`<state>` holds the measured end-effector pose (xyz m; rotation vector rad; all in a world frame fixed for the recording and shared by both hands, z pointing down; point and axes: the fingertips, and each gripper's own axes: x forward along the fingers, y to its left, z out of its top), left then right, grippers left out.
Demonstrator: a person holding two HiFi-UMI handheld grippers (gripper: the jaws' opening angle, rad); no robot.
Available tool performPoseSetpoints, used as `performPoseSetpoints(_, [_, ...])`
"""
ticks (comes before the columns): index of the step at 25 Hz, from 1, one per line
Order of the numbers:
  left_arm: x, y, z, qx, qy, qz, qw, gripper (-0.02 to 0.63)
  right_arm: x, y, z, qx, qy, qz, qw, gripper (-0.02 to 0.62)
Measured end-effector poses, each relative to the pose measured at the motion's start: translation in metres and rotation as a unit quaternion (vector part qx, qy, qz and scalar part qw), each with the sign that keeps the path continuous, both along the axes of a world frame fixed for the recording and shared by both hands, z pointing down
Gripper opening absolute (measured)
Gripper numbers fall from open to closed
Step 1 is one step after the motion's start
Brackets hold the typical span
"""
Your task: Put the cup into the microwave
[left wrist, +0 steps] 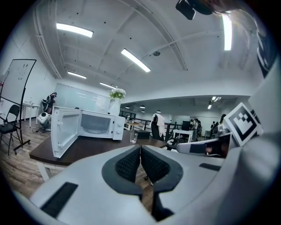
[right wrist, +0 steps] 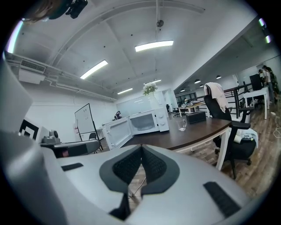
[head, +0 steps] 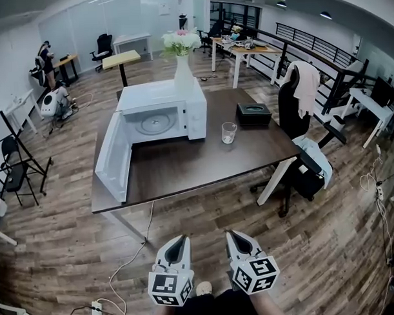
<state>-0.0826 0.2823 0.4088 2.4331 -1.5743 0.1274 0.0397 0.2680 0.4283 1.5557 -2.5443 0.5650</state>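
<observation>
Nothing readable here for us. The only print is the black-and-white square markers on the cubes of both grippers, and the microwave's (head: pixel 162 114) control panel is too small to make out.

The left gripper (head: pixel 182 239) and the right gripper (head: pixel 230 234) hang side by side over the wood floor (head: pixel 71 255), well short of the table's (head: pixel 184 173) near edge. Each has its jaws pressed together with nothing between them. Our arms are cut off by the bottom of the head view.

The cup (head: pixel 229 132), clear glass with a handle, stands upright on the dark table. It sits to the right of the microwave, between it and a black box (head: pixel 253 113), touching neither.

The microwave door (head: pixel 113 158) is swung wide open on the left and sticks out toward us, and the round plate (head: pixel 156 123) shows inside. A white vase (head: pixel 183 73) with flowers seems to stand on top of it, though we can't rule out just behind.

An office chair (head: pixel 292 102) with a pale cloth (head: pixel 305 85) over its back sits at the table's right end. A cable runs down to a power strip (head: pixel 97 312) on the floor.
</observation>
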Motion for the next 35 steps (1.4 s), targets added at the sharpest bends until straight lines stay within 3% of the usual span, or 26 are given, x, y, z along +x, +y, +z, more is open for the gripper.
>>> performPoseSetpoints(18, [-0.007, -0.012, 0.012, -0.021, 0.002, 0.007, 0.9998, 0.006, 0.011, -0.003, 0.014, -0.032, 0.007, 0.033, 0.999, -0.008])
performPoseSetpoints(35, [0.010, -0.100, 0.019, -0.029, 0.000, -0.007, 0.9996, 0.006, 0.024, -0.096, 0.019, -0.035, 0.006, 0.016, 0.999, -0.008])
